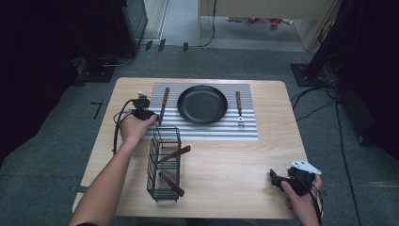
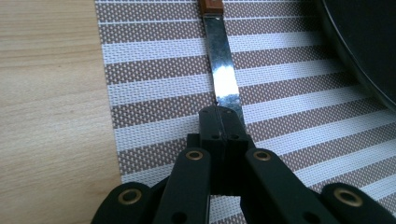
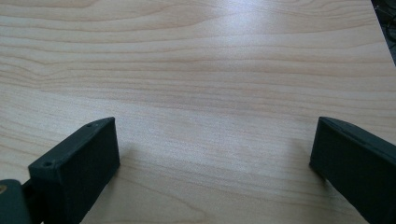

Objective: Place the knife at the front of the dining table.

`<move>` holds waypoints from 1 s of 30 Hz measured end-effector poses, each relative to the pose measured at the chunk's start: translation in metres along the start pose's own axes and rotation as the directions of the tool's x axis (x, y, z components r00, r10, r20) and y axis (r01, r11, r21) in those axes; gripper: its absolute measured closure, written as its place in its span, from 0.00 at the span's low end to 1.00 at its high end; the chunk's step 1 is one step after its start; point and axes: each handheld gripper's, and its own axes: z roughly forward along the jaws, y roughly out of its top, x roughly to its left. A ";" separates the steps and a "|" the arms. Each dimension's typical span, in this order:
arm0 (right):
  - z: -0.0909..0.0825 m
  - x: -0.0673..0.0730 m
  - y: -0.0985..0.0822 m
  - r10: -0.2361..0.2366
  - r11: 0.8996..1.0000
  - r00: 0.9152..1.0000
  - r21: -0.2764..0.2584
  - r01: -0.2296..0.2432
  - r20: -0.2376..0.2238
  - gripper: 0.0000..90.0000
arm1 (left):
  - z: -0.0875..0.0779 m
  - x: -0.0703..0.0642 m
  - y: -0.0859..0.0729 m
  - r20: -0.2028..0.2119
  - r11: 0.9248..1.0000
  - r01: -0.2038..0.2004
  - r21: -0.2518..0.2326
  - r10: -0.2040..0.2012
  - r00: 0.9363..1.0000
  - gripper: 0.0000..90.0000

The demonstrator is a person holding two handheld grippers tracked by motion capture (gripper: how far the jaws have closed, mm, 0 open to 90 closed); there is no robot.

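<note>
fingers (image 2: 212, 123) clamp knife (image 2: 223, 70) blade; no writing legible; right gripper (image 3: 212, 154) agape

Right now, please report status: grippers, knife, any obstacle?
Left gripper shut on knife blade, on striped mat. Right gripper open, over bare table. Plate beside knife, apart.

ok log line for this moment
left gripper shut on knife blade | knife on placemat | right gripper open, over table

Glossy metal knife blade (image 2: 224, 74), wooden handle (image 2: 211, 5)
</note>
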 end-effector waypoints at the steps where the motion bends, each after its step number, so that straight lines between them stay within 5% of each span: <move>1: 0.000 0.000 0.000 0.000 1.000 1.000 0.000 0.000 0.000 0.01 | 0.000 0.000 0.000 0.002 1.000 0.000 0.000 0.000 1.000 1.00; 30: 0.000 0.000 0.000 0.000 1.000 1.000 0.000 0.000 0.000 0.01 | 0.001 -0.007 0.000 0.021 1.000 -0.019 0.004 0.019 1.000 0.96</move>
